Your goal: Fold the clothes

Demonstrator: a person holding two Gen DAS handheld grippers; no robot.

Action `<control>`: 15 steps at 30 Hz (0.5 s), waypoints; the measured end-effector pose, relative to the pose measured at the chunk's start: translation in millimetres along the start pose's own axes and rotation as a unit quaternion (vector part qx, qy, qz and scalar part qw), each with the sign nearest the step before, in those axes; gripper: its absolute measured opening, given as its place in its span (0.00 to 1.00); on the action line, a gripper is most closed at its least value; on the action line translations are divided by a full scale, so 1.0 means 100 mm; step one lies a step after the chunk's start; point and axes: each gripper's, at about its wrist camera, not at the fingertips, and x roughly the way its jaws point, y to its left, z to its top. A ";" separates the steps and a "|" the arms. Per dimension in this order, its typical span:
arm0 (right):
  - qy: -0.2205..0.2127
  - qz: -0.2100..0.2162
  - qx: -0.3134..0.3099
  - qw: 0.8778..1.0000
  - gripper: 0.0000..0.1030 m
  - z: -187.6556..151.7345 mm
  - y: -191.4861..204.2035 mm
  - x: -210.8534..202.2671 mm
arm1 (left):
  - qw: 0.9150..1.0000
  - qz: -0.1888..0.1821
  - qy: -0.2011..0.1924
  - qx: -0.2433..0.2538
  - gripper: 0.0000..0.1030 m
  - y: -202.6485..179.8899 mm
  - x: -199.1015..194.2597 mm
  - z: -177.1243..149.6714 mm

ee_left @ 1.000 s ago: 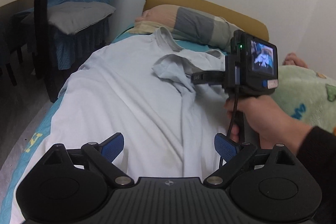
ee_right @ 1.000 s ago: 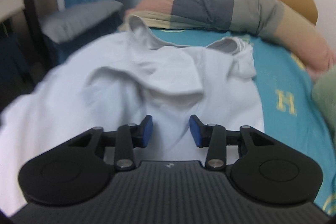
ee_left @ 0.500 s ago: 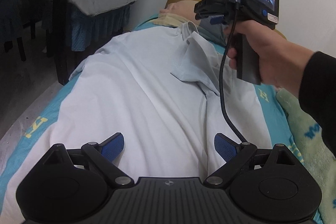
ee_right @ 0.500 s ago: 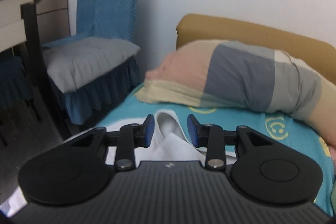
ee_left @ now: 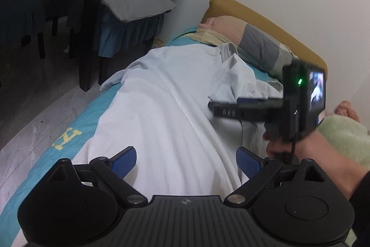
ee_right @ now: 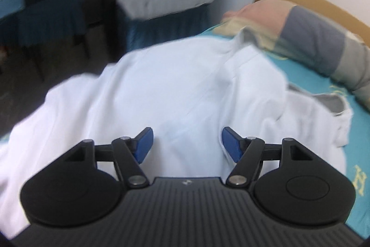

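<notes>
A white shirt [ee_left: 166, 108] lies spread along the teal bed sheet [ee_left: 76, 126], its collar near the pillow and one sleeve folded inward across the chest. My left gripper [ee_left: 186, 162] hovers open over the shirt's lower part with nothing between its blue pads. The right gripper [ee_left: 222, 108], held by a hand [ee_left: 307, 154], hangs above the folded sleeve in the left wrist view. In its own view the right gripper [ee_right: 186, 144] is over the shirt [ee_right: 173, 89], jaws opening, nothing between them.
A striped pillow [ee_left: 252, 45] and a mustard headboard [ee_left: 266, 17] close the bed's far end. A green blanket [ee_left: 342, 138] lies at the right. A chair with a grey cushion [ee_left: 129, 1] and a dark table leg [ee_left: 90, 22] stand left of the bed.
The right gripper was raised toward the pillow, then came back down over the shirt with its jaws wider apart. The folded sleeve stays on the chest. The left gripper shifted and rolled slightly.
</notes>
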 end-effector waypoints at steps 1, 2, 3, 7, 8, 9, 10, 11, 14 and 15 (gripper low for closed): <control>0.002 -0.002 0.003 1.000 0.62 0.00 0.01 0.00 | 1.000 0.000 -0.001 0.000 0.92 0.00 -0.01 0.01; 0.002 -0.004 0.007 1.000 0.59 0.00 0.02 0.00 | 1.000 0.001 -0.002 0.000 0.92 -0.01 -0.02 0.01; 0.003 -0.006 0.012 1.000 0.44 0.00 0.03 0.00 | 1.000 0.000 -0.002 -0.001 0.92 -0.01 -0.02 0.01; 0.011 -0.018 0.007 1.000 0.11 0.06 0.11 -0.01 | 1.000 -0.001 0.000 -0.012 0.92 0.02 -0.03 0.05; 0.012 -0.019 0.001 1.000 0.11 0.08 0.15 -0.02 | 1.000 -0.001 -0.002 -0.016 0.92 0.04 -0.04 0.07; 0.009 -0.021 -0.008 1.000 0.11 0.12 0.19 -0.03 | 1.000 0.000 -0.003 -0.020 0.92 0.06 -0.06 0.08; 0.006 -0.023 -0.018 1.000 0.13 0.16 0.22 -0.04 | 1.000 0.000 -0.004 -0.025 0.92 0.09 -0.08 0.10; 0.002 -0.025 -0.028 0.999 0.13 0.21 0.26 -0.05 | 1.000 0.001 -0.007 -0.031 0.92 0.13 -0.11 0.11; -0.002 -0.023 -0.041 0.999 0.30 0.40 0.42 -0.03 | 0.998 0.013 -0.014 -0.052 0.92 0.26 -0.19 0.15; -0.003 -0.019 -0.042 0.999 0.54 0.47 0.47 -0.01 | 0.998 0.017 -0.016 -0.059 0.92 0.30 -0.22 0.16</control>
